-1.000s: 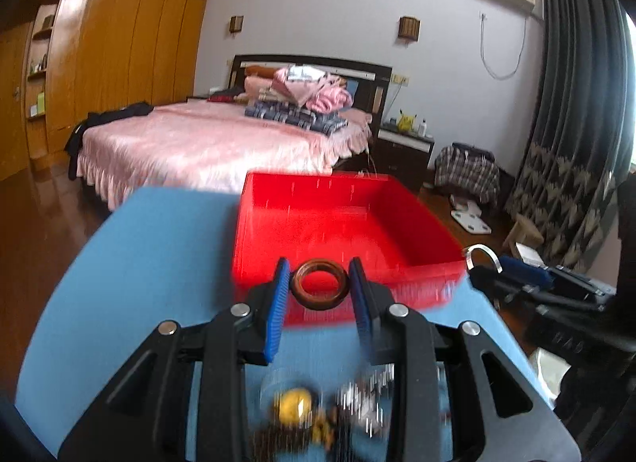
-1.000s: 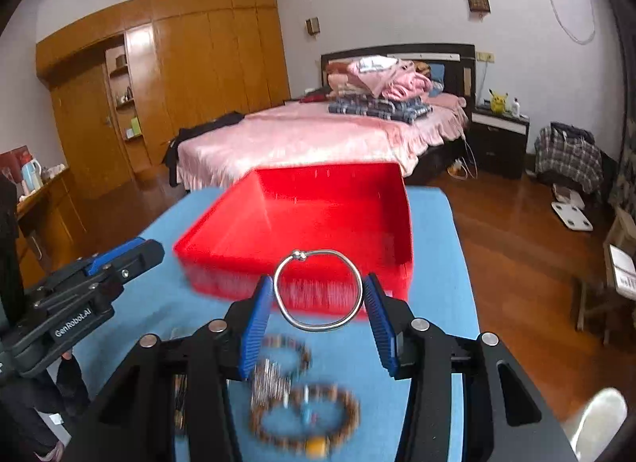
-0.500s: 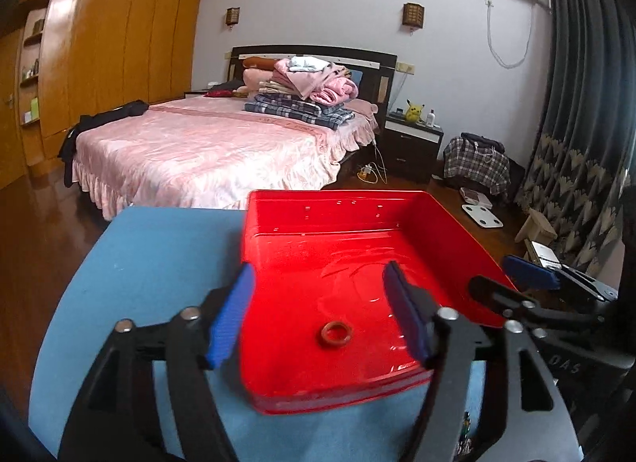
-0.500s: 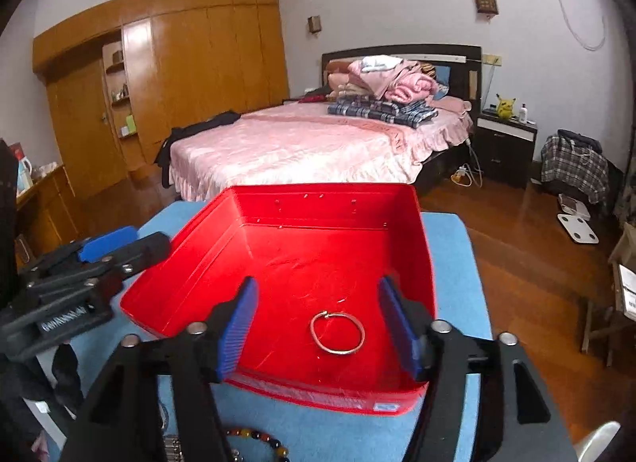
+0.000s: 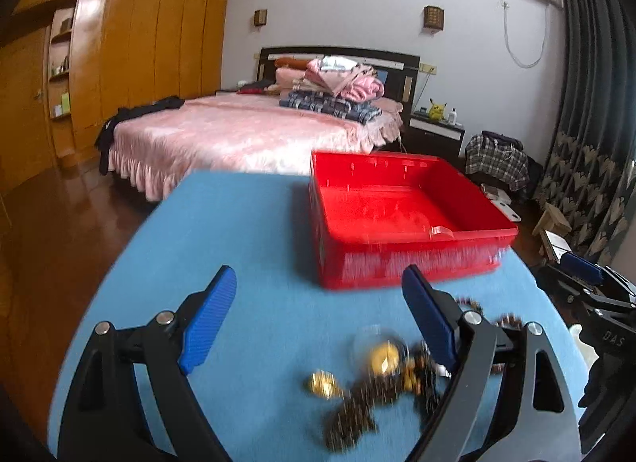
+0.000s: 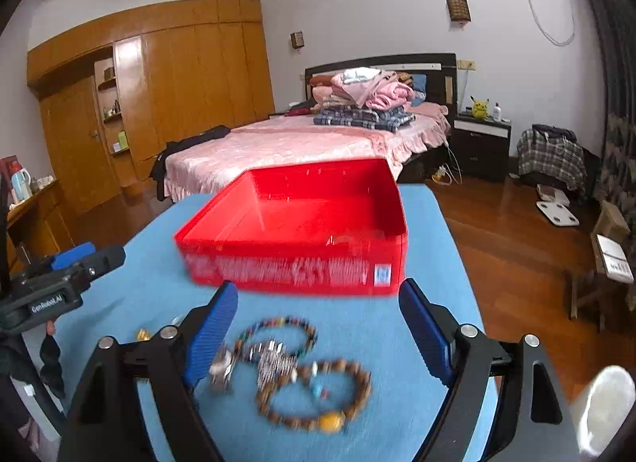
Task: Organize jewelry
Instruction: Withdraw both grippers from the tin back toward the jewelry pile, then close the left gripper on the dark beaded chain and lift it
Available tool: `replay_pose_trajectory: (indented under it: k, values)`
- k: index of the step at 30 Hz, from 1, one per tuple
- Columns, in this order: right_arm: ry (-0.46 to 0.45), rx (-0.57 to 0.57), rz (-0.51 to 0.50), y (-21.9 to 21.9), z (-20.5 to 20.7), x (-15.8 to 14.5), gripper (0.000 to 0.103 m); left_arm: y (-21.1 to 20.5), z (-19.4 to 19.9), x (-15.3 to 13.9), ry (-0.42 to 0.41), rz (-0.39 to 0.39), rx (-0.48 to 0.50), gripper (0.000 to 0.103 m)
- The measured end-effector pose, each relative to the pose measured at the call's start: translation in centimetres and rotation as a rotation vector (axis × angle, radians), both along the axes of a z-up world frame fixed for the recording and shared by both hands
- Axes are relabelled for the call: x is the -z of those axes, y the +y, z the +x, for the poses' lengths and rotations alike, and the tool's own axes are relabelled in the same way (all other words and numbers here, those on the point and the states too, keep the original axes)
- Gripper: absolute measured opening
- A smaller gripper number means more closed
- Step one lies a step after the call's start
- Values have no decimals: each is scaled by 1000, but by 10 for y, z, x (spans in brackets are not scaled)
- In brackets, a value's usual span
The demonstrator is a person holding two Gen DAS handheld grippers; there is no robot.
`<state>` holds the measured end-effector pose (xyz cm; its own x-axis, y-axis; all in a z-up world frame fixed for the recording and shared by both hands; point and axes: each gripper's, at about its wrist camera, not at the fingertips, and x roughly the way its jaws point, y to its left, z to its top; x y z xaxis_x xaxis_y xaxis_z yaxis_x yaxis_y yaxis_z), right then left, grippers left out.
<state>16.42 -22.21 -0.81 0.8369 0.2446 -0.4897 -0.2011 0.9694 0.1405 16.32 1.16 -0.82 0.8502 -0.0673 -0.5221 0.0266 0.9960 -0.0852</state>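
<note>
- Left gripper (image 5: pixel 320 327): the blue-padded fingers (image 5: pixel 206 321) stand wide apart and carry nothing. It is held above the blue table (image 5: pixel 238 231), short of the red tray (image 5: pixel 397 263).
- Right gripper (image 6: pixel 318 333): its blue pads (image 6: pixel 425 333) are likewise spread wide with nothing between them. It is held above the near part of the table, directly over the loose jewelry.
- Red tray: it sits on the far part of the table, toward the bed (image 6: pixel 302 140). A pale, blurred shape shows just inside the near wall in both views; it cannot be identified.
- Jewelry pile (image 5: pixel 381 378), left wrist view: a motion-blurred cluster with gold pieces and dark beads lies on the table surface near the left gripper's right finger, outside the tray.
- Wooden bead bracelet (image 6: pixel 314 394), right wrist view: it lies flat on the table between the right gripper's fingers and carries one large yellow bead.
- Dark multicolored bead bracelet (image 6: pixel 278 335): it lies just behind the wooden bracelet, nearer the tray.
- Silver chain cluster (image 6: pixel 272 360): it lies where the two bracelets meet.
- Small gold piece (image 6: pixel 143 334): it lies on the table to the left of the right gripper's left finger, apart from the bracelets.
- All loose pieces lie outside the tray, on the near side of it.
</note>
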Motion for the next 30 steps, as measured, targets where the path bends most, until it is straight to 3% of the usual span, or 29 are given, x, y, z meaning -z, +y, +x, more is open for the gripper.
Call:
replay_pose_trajectory:
  k: [4,9,13,19,20,24,30]
  values:
    - [2,11,-3,2,-20,8,82,-6,-15,24,62,-1,13,75]
    - [24,2,0,8,-32,18,82,-9,-16,49,154,-17,25,57]
    - [40,-2,9,5,-37,25,82,-8,-15,60,197,-36,26,53]
    - [40,-4,11,4,-38,27,82,-13,-17,70,219,-65,47,39]
    - [40,-4,8,5,-38,27,82,-13,-18,71,217,-71,61,32]
    - [46,-9,2,7,-38,29,82,-15,-26,72,220,-103,88,20]
    - [52,-3,8,5,-38,32,82,-23,-45,72,229,-159,149,17]
